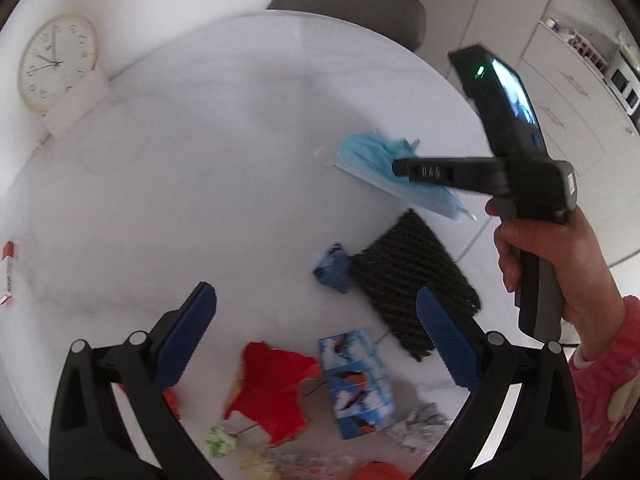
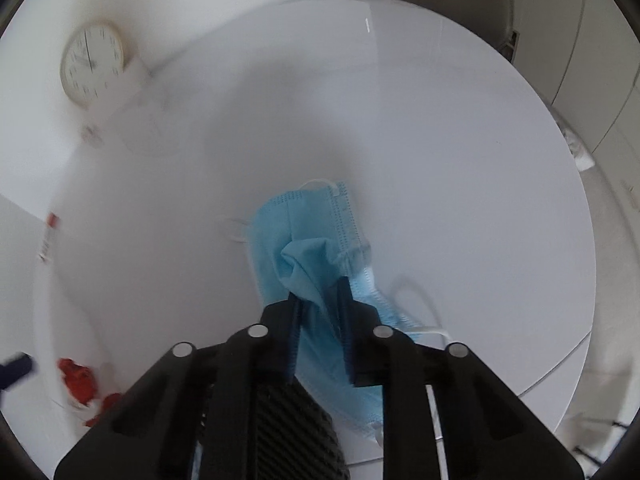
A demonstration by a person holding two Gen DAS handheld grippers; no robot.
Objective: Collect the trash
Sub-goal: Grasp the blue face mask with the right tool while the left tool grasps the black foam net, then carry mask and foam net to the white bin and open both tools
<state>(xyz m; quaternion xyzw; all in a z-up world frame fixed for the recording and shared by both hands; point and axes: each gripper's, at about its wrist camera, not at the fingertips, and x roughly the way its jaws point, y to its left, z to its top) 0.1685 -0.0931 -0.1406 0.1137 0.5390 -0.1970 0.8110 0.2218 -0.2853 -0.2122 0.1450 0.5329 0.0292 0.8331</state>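
My right gripper is shut on a light blue face mask and holds it above the white round table. It also shows in the left wrist view, with the mask hanging from its fingers. My left gripper is open and empty over the table. Below it lie a crumpled blue wrapper, a black mesh sleeve, red paper, a penguin-print carton, crumpled silver foil and a green-white scrap.
A round clock stands at the table's far left edge on a white base. A grey chair back is behind the table. A red-capped tube lies at the left. White cabinets are to the right.
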